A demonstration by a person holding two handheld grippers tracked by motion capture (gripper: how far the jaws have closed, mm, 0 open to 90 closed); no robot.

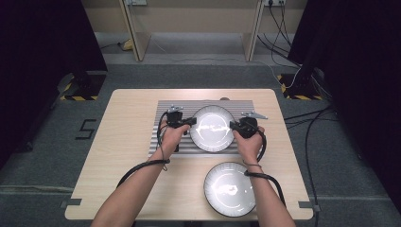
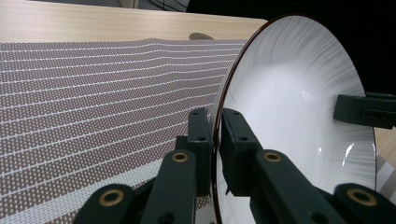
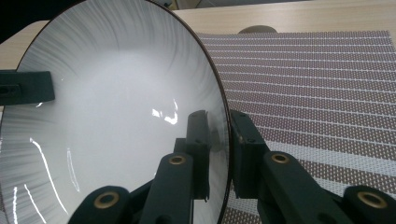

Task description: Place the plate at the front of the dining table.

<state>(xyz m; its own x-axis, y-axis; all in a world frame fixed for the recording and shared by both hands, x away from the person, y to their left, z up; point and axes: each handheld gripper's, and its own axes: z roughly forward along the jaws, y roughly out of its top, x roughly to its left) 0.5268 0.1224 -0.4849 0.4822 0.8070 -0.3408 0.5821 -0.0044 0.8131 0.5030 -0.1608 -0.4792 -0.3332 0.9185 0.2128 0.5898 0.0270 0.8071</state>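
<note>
A white plate with a dark rim (image 1: 212, 128) is over the striped placemat (image 1: 163, 109), and both grippers hold it at opposite sides. My left gripper (image 1: 191, 121) is shut on its left rim; in the left gripper view the jaws (image 2: 215, 140) pinch the plate's (image 2: 299, 88) edge. On the right rim my right gripper (image 1: 232, 125) is shut too, its jaws (image 3: 219, 140) astride the plate's (image 3: 116, 93) edge. Each gripper view shows the other gripper's jaw at the far rim. Whether the plate rests on the placemat or hangs just above it I cannot tell.
A second plate of the same kind (image 1: 230, 188) lies on the bare wooden table (image 1: 127, 161) near the front edge, under the right forearm. The placemat (image 2: 93, 93) stretches behind the held plate. Cables trail from both grippers along the forearms.
</note>
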